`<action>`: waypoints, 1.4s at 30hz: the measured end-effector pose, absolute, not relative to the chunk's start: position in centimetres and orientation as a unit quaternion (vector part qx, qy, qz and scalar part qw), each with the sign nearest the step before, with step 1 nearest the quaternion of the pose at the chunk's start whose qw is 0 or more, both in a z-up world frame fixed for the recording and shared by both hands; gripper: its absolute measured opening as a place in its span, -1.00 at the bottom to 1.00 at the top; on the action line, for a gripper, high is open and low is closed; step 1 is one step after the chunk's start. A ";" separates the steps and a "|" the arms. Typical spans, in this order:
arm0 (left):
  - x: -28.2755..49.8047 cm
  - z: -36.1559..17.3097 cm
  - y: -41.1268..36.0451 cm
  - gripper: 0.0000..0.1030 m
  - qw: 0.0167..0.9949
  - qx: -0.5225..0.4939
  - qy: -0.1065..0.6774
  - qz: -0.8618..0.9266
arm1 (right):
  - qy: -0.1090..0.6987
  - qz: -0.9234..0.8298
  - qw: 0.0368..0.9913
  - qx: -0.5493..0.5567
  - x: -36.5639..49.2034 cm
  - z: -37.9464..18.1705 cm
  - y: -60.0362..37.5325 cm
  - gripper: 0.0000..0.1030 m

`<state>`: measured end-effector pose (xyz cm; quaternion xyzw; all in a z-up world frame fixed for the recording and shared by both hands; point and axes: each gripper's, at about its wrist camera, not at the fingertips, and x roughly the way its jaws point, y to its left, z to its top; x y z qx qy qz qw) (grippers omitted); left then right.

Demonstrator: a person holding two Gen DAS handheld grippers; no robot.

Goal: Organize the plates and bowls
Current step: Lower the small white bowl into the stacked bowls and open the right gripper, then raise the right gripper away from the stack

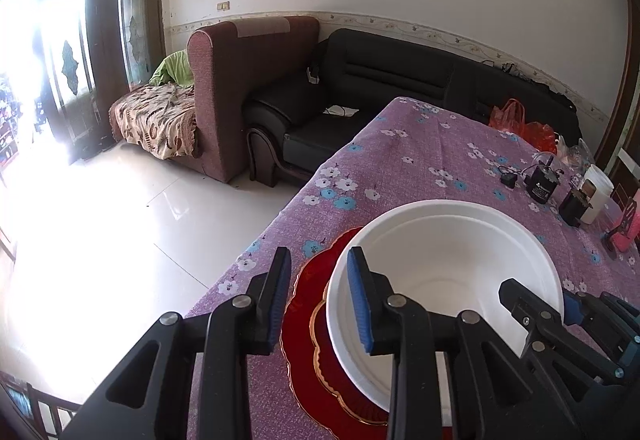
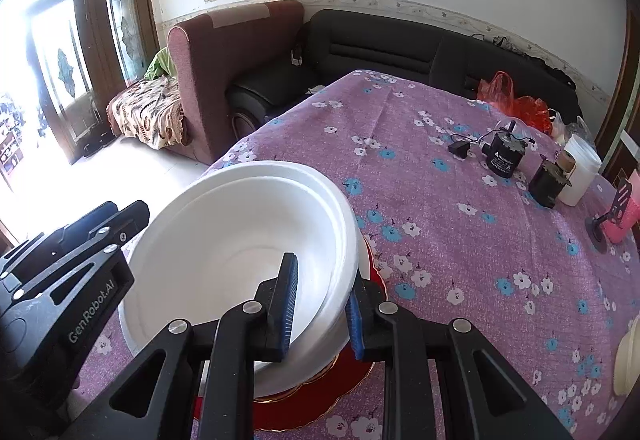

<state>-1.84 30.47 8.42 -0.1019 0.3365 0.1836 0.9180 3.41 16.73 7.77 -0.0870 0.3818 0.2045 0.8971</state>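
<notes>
Two nested white foam bowls (image 1: 448,260) (image 2: 232,240) sit over a stack of red gold-rimmed plates (image 1: 304,340) (image 2: 320,404) on the purple flowered tablecloth (image 2: 460,240); I cannot tell whether they touch. My left gripper (image 1: 320,298) straddles the bowls' left rim. One finger is inside the bowl, and the outer pad (image 1: 282,292) stands apart from the wall with red plate showing in the gap. My right gripper (image 2: 322,310) is shut on the opposite rim, one finger inside and one outside. It also shows at the bowls' right side in the left wrist view.
The table's left edge (image 1: 280,220) drops to a white tiled floor close beside the plates. Black cylinders (image 2: 504,156), a white cup (image 2: 580,172), a pink holder (image 2: 620,220) and orange bags (image 2: 516,100) stand at the far right. A cream dish (image 2: 630,356) lies at the right edge.
</notes>
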 end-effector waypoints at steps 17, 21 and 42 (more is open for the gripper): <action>-6.7 11.4 31.3 0.33 0.929 -0.139 0.288 0.187 | 0.317 0.204 0.926 -0.026 2.1 10.7 14.3 0.46; -7.7 12.1 30.7 0.45 0.932 -0.134 0.270 0.199 | 0.313 0.201 0.928 -0.004 1.5 11.5 12.7 0.46; -9.8 14.3 21.2 0.90 0.953 -0.036 0.229 0.194 | 0.324 0.190 0.926 0.048 -1.9 10.1 5.1 0.52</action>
